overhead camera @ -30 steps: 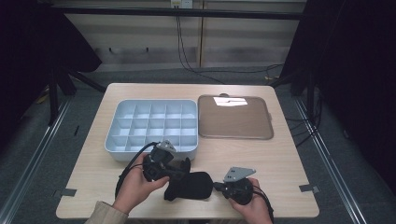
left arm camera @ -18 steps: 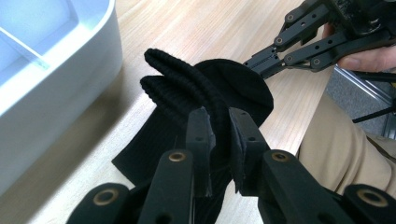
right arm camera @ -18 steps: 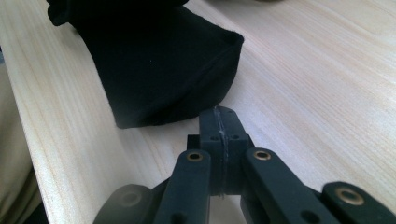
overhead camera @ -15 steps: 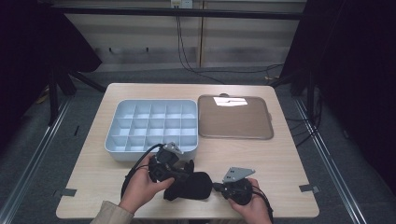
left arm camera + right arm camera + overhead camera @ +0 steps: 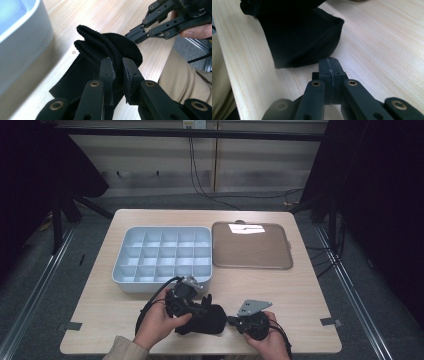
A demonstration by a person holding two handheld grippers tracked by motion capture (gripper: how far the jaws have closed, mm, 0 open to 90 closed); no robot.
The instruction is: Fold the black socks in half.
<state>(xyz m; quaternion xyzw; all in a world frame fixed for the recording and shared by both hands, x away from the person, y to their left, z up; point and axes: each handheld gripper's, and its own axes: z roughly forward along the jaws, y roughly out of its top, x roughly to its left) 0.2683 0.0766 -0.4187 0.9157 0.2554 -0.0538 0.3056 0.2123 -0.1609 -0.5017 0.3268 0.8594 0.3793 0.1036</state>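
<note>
At table (image 5: 300, 290) front, left gripper (image 5: 118, 75) jaws pinch black cloth (image 5: 110, 50) fold; right gripper (image 5: 329, 68) jaws closed, empty, tips at cloth edge.

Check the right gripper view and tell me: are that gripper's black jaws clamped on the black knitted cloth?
No: the right gripper has its jaws pressed together with nothing between them, short of the black knitted cloth.

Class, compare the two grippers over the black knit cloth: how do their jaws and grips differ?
The left gripper is clamped on a fold of the black cloth; the right gripper holds nothing. The left jaws stay slightly apart around the fabric; the right jaws are pressed fully together. The right gripper carries a grey plate. Both are black, hand-held and near the table's front edge.
</note>
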